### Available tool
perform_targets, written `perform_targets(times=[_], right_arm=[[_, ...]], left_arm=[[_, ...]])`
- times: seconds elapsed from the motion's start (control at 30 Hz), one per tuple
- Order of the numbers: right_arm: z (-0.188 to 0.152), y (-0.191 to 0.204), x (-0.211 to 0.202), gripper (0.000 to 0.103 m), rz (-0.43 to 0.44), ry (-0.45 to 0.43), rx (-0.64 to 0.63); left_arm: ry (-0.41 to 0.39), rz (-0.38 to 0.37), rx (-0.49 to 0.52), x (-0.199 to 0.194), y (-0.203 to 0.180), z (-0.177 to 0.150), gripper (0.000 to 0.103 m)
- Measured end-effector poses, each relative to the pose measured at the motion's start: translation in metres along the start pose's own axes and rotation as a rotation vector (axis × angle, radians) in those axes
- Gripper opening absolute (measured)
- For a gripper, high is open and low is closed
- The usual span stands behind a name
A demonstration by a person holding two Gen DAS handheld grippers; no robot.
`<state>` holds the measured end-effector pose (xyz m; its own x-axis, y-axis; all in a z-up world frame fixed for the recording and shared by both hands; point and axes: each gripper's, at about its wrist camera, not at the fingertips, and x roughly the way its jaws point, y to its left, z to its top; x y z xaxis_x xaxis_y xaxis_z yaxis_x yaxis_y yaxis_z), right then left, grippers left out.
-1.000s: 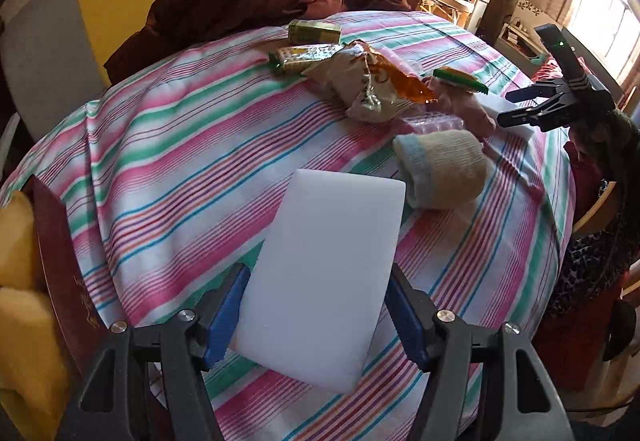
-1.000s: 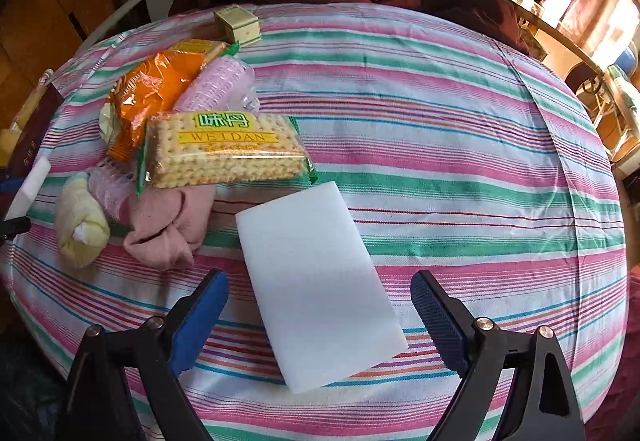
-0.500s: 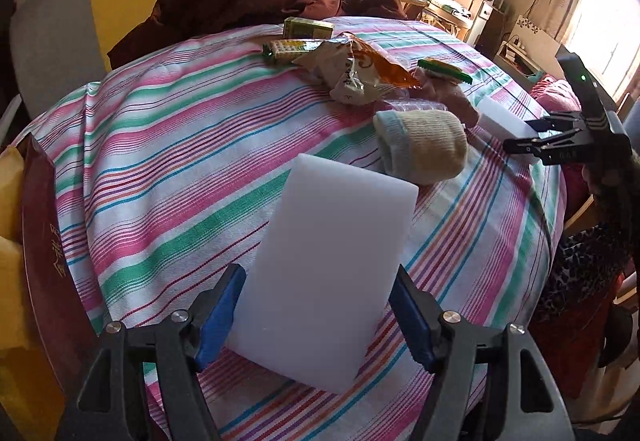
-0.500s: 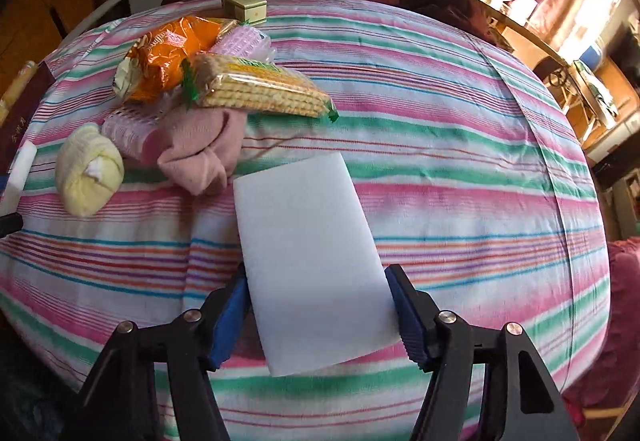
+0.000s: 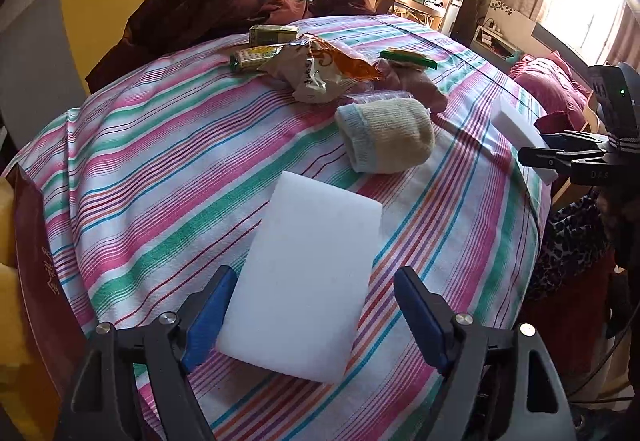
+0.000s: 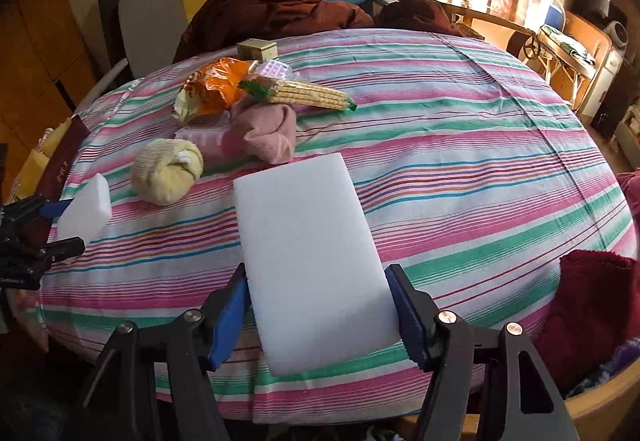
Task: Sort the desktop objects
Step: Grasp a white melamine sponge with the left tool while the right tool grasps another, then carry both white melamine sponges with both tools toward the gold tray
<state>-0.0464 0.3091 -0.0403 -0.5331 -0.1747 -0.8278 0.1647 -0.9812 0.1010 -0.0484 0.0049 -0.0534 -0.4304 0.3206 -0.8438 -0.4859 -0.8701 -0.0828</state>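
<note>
Left wrist view: left gripper (image 5: 316, 315) fingers spread wide around a white sponge (image 5: 304, 277); left pad touches its edge, right pad stands clear. Whether the sponge rests on the striped tablecloth (image 5: 160, 169) is hard to tell. Cream sock (image 5: 386, 135) at 1 o'clock.

Right wrist view: right gripper (image 6: 320, 317) fingers pinch a second white sponge (image 6: 308, 253) on both edges.

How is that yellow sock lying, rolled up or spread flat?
Rolled up. The yellow sock forms a rounded bundle on the striped tablecloth, with its blue-edged cuff wrapped around one end.
</note>
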Motion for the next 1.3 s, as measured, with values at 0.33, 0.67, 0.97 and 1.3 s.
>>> perform_targets(times=[0.33,0.67,0.97,1.3], right_arm=[[-0.009,0.015,0.015,0.073,0.049,0.010,0.019],[-0.013,0.040,-0.006,0.080,-0.045,-0.058,-0.129],[-0.022,0.049,0.003,0.060,-0.121,-0.032,-0.236],[-0.017,0.065,-0.012,0.059,-0.017,-0.062,-0.188]], left_arm=[[-0.025,0.004,0.015,-0.008,-0.002,-0.010,0.083],[-0.018,0.051,0.007,-0.012,0.008,-0.020,0.083],[-0.016,0.042,-0.014,-0.001,0.008,-0.019,0.078],[-0.137,0.022,-0.105,-0.030,0.011,-0.024,0.062]])
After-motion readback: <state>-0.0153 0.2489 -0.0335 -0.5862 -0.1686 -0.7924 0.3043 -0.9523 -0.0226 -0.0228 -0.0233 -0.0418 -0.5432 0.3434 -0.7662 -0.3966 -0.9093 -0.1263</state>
